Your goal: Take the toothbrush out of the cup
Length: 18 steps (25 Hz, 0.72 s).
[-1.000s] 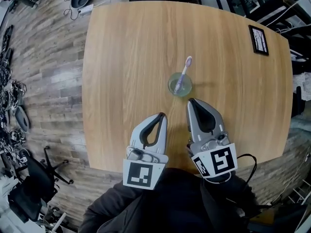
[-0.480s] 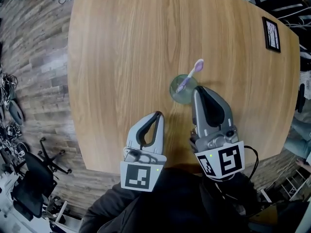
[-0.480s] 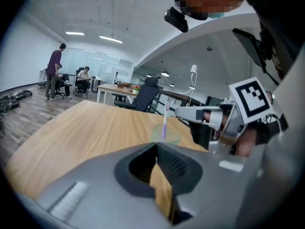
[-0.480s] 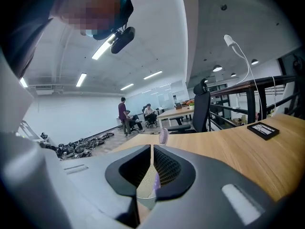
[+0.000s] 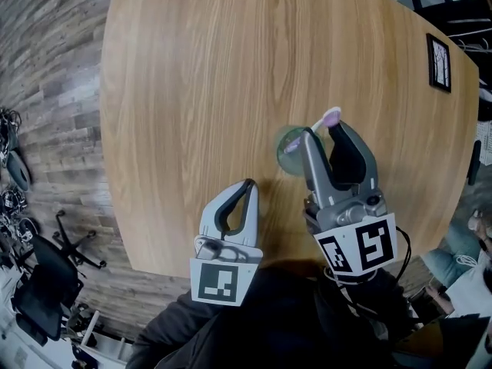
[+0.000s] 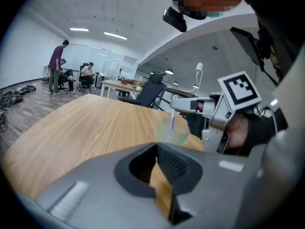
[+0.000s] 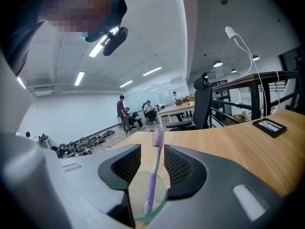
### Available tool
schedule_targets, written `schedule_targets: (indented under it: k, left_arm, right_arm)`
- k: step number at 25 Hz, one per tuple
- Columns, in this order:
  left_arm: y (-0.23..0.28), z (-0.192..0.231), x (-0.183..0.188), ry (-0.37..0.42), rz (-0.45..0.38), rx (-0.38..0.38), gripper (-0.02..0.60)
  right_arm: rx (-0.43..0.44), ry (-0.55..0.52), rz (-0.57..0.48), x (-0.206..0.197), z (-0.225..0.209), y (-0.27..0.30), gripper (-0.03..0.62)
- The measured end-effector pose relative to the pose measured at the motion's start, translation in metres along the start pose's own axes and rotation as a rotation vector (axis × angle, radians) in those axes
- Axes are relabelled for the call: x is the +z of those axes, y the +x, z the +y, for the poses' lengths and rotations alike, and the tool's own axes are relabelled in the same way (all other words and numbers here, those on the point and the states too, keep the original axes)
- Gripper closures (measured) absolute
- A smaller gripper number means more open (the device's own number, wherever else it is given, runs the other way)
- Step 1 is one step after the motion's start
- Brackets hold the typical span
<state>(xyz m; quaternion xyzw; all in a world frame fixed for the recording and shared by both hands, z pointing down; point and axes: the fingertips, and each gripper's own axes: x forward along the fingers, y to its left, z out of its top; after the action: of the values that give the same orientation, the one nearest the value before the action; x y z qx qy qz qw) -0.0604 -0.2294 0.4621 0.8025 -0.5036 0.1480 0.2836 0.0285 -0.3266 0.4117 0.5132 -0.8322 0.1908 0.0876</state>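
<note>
Two claws: left claw (image 5: 250,184) closed, empty; right claw (image 5: 324,131) newly opened astride one toothbrush (image 7: 152,175) in one cup (image 5: 288,148).

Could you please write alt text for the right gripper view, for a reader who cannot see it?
The right claw, jaws just opened, straddles a purple toothbrush without gripping it; the brush stands bristles up in a translucent green cup on a wooden table. Beyond is an office with people in the distance.
</note>
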Motion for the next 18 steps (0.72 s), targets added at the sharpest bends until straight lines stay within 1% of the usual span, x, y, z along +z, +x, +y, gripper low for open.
schedule_targets:
  k: [6,10,12,14,18]
  left_arm:
    - [-0.004,0.004,-0.015,-0.018,0.014,0.013,0.574]
    - [-0.004,0.006,-0.015,-0.027,0.012,0.014,0.574]
    - [-0.006,0.006,-0.016,-0.025,0.011,0.016,0.575]
    - [-0.008,0.007,-0.015,-0.019,0.010,0.018,0.574]
    - [-0.010,0.014,-0.010,-0.014,0.000,0.028,0.574]
  right_arm:
    - [0.001,0.006,0.040,-0.015,-0.001,0.001,0.442]
    - [0.008,0.013,0.065,-0.021,0.001,0.007,0.450]
    - [0.004,0.004,0.074,-0.023,0.001,0.005,0.481]
    - [-0.002,-0.007,0.074,-0.023,0.001,0.005,0.530]
    - [-0.002,-0.019,0.057,-0.017,0.004,0.010,0.560]
